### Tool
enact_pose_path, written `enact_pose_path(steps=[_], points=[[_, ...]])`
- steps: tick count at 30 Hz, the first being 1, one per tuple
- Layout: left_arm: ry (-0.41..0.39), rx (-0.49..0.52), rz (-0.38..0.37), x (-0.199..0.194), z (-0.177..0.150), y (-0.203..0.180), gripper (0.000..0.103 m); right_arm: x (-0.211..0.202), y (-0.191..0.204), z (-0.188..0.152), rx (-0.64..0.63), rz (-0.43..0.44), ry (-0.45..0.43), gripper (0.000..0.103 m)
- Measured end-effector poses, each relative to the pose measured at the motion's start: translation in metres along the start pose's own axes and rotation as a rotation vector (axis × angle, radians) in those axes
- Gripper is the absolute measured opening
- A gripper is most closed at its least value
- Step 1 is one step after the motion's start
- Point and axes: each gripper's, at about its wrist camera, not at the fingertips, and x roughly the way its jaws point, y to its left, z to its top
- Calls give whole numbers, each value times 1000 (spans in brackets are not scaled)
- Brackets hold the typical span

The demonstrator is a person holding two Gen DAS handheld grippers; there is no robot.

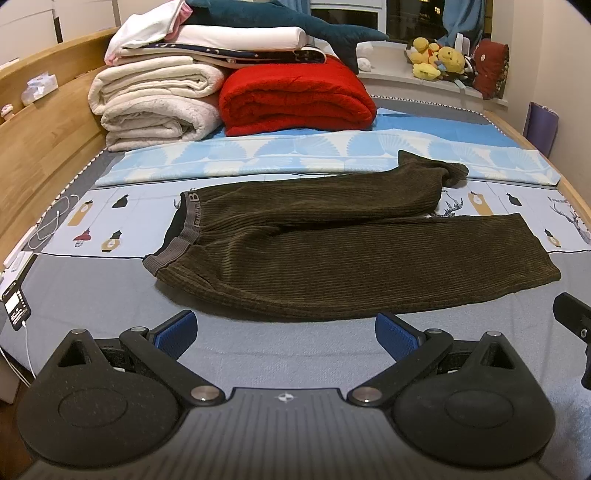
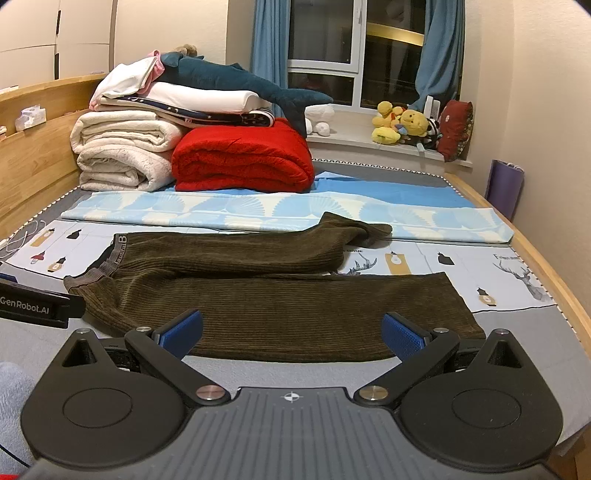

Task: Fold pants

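Observation:
Dark brown corduroy pants (image 1: 332, 243) lie spread flat on the bed, grey waistband (image 1: 177, 243) at the left, both legs running right; the far leg's cuff (image 1: 450, 171) is crumpled. The same pants (image 2: 280, 295) fill the middle of the right wrist view. My left gripper (image 1: 286, 334) hovers open just in front of the near edge of the pants, blue pads wide apart, holding nothing. My right gripper (image 2: 291, 334) is open too, close over the near leg's edge, nothing between its fingers. Part of the right gripper (image 1: 576, 332) shows at the left wrist view's right edge.
Folded white blankets (image 1: 155, 103), a red blanket (image 1: 295, 96) and a plush shark (image 1: 288, 22) are stacked at the far end. A blue patterned sheet (image 1: 295, 155) lies behind the pants. A phone on a cable (image 1: 16, 304) lies at the left; wooden bed rails (image 2: 546, 266) on both sides.

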Motion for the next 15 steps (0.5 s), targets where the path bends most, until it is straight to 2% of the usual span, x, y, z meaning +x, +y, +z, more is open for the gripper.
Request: enact_pose_path(steps=[9, 13, 15], points=[[16, -11, -19, 13, 7, 1, 103, 9, -3, 1, 23, 18, 5, 102], [28, -26, -32, 36, 12, 10, 103, 29, -19, 0, 85, 40, 13, 102], [42, -45, -11, 61, 17, 21, 103, 45, -34, -4, 133, 37, 25, 102]])
